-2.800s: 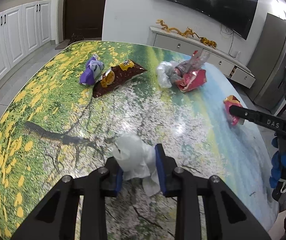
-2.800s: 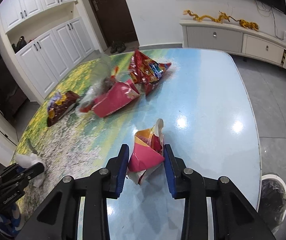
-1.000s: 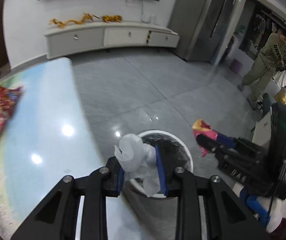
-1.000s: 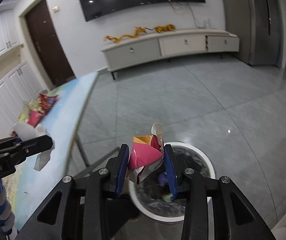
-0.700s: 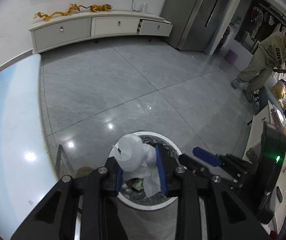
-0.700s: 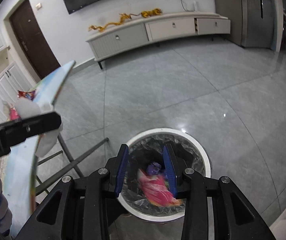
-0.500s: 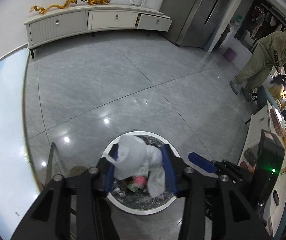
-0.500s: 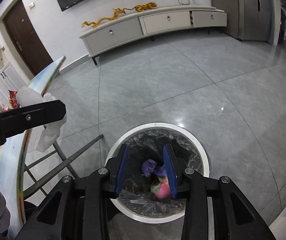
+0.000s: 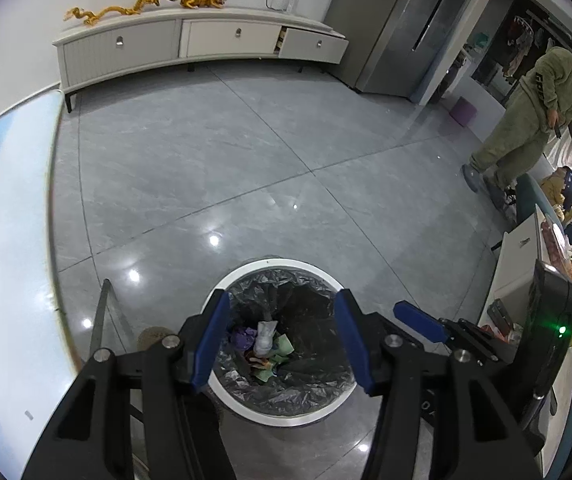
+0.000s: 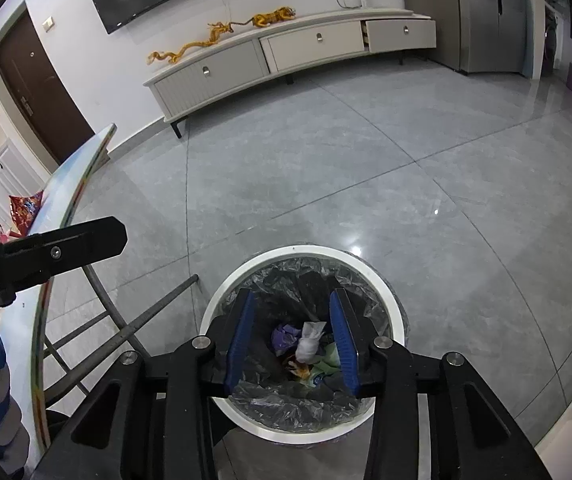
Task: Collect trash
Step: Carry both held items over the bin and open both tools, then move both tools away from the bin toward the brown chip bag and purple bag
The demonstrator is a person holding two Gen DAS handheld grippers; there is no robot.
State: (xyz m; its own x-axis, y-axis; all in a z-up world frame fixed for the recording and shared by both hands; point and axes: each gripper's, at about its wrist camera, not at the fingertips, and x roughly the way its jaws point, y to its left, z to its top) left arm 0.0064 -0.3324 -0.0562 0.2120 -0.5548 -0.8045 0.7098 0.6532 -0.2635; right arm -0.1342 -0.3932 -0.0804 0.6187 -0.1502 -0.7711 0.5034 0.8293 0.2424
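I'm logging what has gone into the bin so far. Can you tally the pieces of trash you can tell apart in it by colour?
White: 1, the tissue wad
Purple: 1, the purple wrapper
Green: 1, the green scrap
Orange-red: 1, the orange scrap
Total: 4 in the trash bin; more may lie hidden underneath.

Both wrist views look steeply down past own jaws, near above shared trash bin (image 9: 246, 408) (image 10: 381, 280); worktop (image 9: 6, 240) left.

The left gripper (image 9: 282, 336) points down, and its two blue fingers (image 9: 210, 344) are spread wide apart with nothing between them. The right gripper (image 10: 291, 338) points down too. Its fingers (image 10: 242, 340) are also apart and hold nothing.
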